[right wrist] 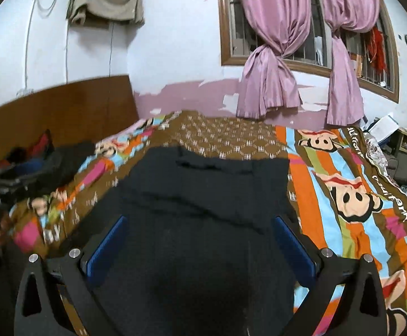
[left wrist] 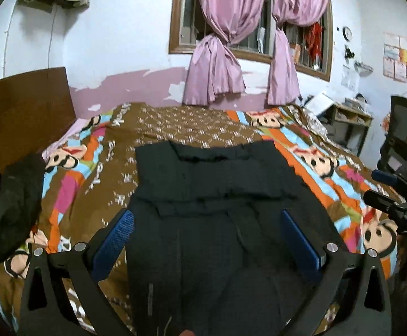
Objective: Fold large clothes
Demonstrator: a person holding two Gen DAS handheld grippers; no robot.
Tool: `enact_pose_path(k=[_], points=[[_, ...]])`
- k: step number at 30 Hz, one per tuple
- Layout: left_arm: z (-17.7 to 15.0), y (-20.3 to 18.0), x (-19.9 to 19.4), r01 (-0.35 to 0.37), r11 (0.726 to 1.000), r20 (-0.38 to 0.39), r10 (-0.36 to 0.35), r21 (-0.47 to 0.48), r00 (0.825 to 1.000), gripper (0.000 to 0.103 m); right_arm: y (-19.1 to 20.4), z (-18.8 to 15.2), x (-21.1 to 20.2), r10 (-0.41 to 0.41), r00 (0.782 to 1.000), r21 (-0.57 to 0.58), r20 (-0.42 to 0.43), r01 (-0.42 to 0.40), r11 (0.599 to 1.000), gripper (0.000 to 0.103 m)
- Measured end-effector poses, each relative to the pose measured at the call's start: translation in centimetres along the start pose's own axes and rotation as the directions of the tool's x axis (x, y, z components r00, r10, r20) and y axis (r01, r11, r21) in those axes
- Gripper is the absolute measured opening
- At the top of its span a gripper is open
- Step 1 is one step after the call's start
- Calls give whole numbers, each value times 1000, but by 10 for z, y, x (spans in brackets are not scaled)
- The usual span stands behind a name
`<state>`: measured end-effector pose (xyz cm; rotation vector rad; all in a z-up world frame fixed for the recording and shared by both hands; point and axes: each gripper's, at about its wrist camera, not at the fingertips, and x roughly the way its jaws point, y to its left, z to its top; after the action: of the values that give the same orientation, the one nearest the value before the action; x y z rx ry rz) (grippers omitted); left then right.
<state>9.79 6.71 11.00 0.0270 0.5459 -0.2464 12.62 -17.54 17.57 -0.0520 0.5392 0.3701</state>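
A large black garment [left wrist: 212, 196] lies spread along the bed, partly folded, with layered edges across its middle; it also fills the centre of the right wrist view [right wrist: 203, 210]. My left gripper [left wrist: 207, 215] hovers above its near part, blue-padded fingers [left wrist: 113, 240] wide apart and holding nothing. My right gripper [right wrist: 200, 221] is likewise open over the cloth, nothing between its blue pads [right wrist: 290, 240]. The right gripper's black body [left wrist: 399, 204] shows at the right edge of the left wrist view.
The bed carries a colourful cartoon-print cover [left wrist: 329, 168] [right wrist: 343, 190]. A wooden headboard [left wrist: 21, 112] stands at the left with dark clothes piled [left wrist: 7, 196] beside it. Purple curtains [left wrist: 231, 56] hang over a barred window. A shelf [left wrist: 349, 120] and black chair [left wrist: 405, 134] stand right.
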Motion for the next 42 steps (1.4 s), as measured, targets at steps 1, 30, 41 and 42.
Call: enact_pose_path(k=[1, 30, 41, 42], points=[[-8, -2, 0, 3, 1000, -12, -3, 12, 1000, 101, 0, -8, -1, 3, 1000, -7, -16, -3, 1000, 103], [-154, -32, 53, 87, 991, -409, -37, 105, 912, 101, 59, -172, 54, 32, 867, -93, -497, -89, 992, 103], [-154, -33, 52, 88, 991, -415, -38, 104, 909, 101, 63, -170, 69, -62, 877, -129, -476, 0, 992, 103], [-154, -33, 52, 89, 990, -416, -38, 105, 909, 101, 62, -170, 71, -61, 878, -125, -474, 2, 992, 103]])
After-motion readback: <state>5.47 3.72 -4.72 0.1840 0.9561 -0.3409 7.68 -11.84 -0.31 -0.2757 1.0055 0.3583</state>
